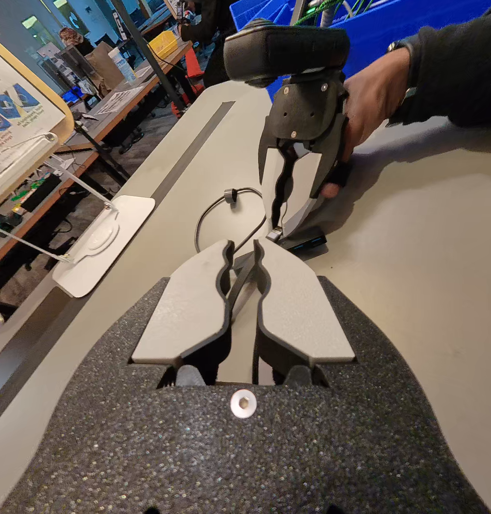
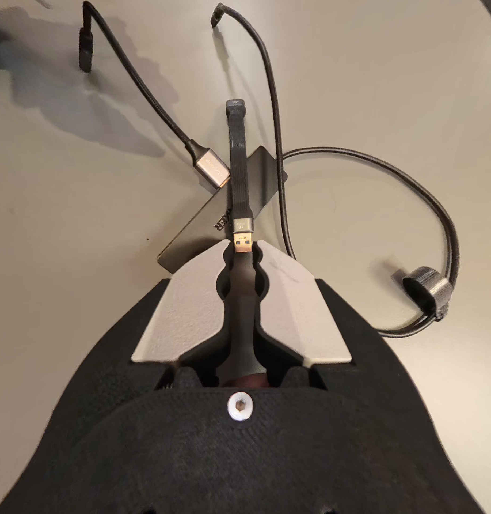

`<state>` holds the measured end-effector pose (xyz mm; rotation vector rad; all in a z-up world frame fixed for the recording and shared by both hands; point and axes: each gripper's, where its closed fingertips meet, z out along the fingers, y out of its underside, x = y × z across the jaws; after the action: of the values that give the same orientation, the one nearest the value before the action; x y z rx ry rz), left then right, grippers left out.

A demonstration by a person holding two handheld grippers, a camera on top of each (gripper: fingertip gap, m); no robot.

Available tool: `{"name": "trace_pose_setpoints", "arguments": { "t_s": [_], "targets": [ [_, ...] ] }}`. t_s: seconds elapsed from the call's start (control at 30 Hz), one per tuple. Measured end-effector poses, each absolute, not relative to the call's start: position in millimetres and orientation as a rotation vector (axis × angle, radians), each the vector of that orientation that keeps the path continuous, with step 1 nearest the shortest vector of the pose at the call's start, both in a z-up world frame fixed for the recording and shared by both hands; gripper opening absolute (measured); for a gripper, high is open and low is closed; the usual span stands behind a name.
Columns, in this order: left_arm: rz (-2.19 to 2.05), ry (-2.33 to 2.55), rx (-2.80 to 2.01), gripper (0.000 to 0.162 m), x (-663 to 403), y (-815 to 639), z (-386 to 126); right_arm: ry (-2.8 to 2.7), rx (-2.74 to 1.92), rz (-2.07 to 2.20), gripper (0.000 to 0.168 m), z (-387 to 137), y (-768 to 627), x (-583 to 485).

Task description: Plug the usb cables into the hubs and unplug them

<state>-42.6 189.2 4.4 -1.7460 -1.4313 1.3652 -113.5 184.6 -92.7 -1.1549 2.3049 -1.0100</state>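
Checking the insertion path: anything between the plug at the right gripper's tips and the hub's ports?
Nothing visible blocks it. Two blue ports on the hub show uncovered. A thin black cable crosses the hub's top and a silver plug sits at one edge; neither covers those ports.

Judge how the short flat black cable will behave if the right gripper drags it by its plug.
The flat cable will likely stay fairly stiff: it spans the hub almost straight. Being short and thin, it looks light, so its far connector should trail along. The smooth metal plug between the right gripper fingertips may slip.
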Motion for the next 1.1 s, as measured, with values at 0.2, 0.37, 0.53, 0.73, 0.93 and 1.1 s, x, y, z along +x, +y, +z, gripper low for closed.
{"name": "trace_pose_setpoints", "arguments": {
  "t_s": [0.2,0.37,0.53,0.73,0.93,1.1],
  "targets": [
    [1.166,-1.413,-1.592,0.013,-49.9,208.0,5.2,2.229,-1.003,-1.089,0.011,-75.1,184.1,-113.0],
    [0.923,-1.437,-1.422,0.013,-58.3,228.3,3.0,2.079,-0.812,-1.123,0.011,-51.6,184.3,-110.4],
    [0.732,-1.500,-1.256,0.014,-63.3,227.0,-9.4,1.931,-0.714,-1.120,0.011,-30.8,189.8,-98.7],
    [0.644,-1.544,-1.018,0.034,-62.1,210.4,-2.3,1.815,-0.778,-1.185,0.011,-12.2,201.9,-84.1],
    [0.612,-1.565,-0.869,0.037,-60.3,198.0,-0.7,1.828,-0.897,-1.274,0.011,-10.1,207.7,-70.0],
    [0.598,-1.529,-0.799,0.035,-59.2,195.8,6.2,1.836,-0.977,-1.377,0.011,-9.4,208.5,-65.5]
  ]
}}
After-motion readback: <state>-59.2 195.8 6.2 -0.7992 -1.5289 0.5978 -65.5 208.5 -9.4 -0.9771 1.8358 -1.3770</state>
